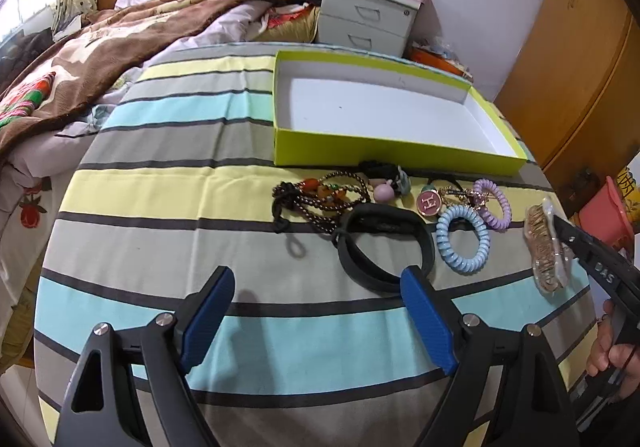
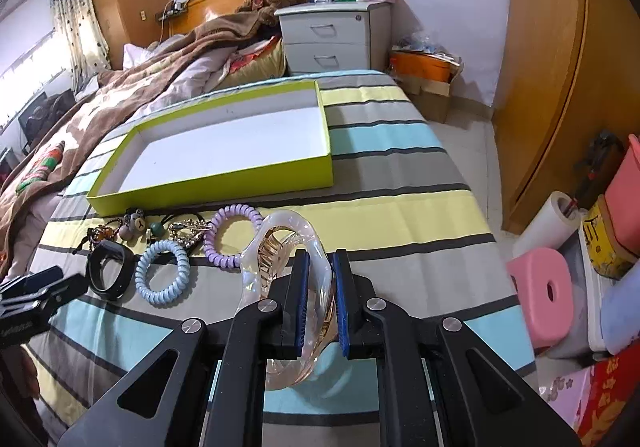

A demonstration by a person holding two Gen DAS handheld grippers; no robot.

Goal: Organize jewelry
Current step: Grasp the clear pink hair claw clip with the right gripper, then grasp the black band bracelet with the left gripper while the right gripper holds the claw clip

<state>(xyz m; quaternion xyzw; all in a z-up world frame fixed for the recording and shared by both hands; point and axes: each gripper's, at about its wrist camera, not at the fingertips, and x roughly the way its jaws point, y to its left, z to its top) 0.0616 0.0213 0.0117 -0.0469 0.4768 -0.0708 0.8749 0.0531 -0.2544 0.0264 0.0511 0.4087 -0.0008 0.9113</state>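
The right gripper [image 2: 320, 299] jaws pinch a clear hair claw [image 2: 286, 271]; the left gripper [image 1: 320, 321] jaws are spread, a black band [image 1: 384, 251] just ahead. Beyond lie coil ties and the green box [image 1: 384, 151] on the bed.

Readable markings:
- Letter "H", gold on a round pink charm [image 1: 429, 202] lying among the jewelry on the striped sheet.
- "DAS", pale letters on the black right gripper [image 1: 560, 225] arm, seen from the left wrist view.
- Letter "Y" on a small bear-face charm [image 2: 139, 224].
- Other labels too small to read.
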